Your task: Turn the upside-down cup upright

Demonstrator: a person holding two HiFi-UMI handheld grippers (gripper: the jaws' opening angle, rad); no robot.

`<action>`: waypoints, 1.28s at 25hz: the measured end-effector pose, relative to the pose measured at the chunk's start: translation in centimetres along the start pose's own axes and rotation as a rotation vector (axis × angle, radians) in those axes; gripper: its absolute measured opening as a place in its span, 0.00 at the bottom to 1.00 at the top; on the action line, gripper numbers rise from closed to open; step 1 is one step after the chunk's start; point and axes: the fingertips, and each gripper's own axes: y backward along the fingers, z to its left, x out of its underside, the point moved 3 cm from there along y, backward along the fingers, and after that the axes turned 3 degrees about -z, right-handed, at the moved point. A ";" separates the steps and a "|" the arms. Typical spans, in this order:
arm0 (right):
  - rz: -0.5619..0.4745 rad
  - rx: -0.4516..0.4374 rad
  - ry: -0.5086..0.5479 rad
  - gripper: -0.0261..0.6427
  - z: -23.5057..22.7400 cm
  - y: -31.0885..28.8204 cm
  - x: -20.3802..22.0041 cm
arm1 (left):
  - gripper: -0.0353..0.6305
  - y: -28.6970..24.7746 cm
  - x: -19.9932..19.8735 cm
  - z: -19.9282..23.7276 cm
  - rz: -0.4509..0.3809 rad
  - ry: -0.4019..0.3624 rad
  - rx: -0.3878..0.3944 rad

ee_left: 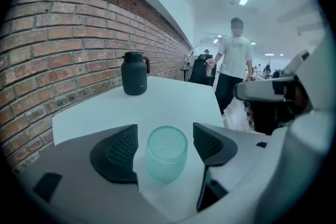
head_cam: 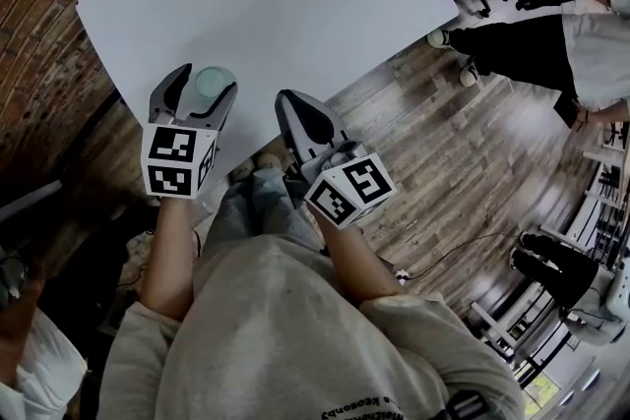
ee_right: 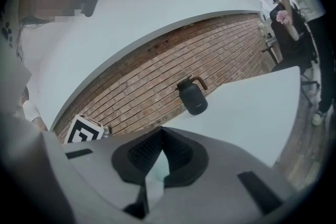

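Teal translucent cup (ee_left: 166,153) stands inverted near the table's (head_cam: 295,5) near edge, between the left gripper's (ee_left: 164,139) spread jaws, untouched. Recommend closing squarely on its wall at mid-height before rotating. Right gripper (ee_right: 159,152) clenched, empty.

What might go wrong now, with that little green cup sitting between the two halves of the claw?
1. The left claw is open, with a gap between each pad and the upside-down cup. If it closes off-centre, the smooth cup may slip out or tip over.
2. The cup stands near the table edge closest to the person, so a bump might knock it to the floor.
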 end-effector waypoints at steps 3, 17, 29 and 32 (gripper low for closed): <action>0.004 -0.011 0.011 0.05 0.7 -0.5 0.2 | 0.53 1.1 -0.9 -0.2 -0.046 0.018 0.009; 0.000 -0.115 0.195 0.05 8.9 -1.4 -2.5 | 0.08 9.3 -5.1 -3.3 -0.259 0.055 -0.038; -0.023 -0.127 0.416 0.05 15.2 2.8 -5.7 | 0.07 18.1 -8.7 -5.8 -0.428 0.044 -0.127; -0.008 -0.099 0.439 0.05 15.7 4.1 -5.8 | 0.07 19.4 -8.5 -6.7 -0.434 0.040 -0.137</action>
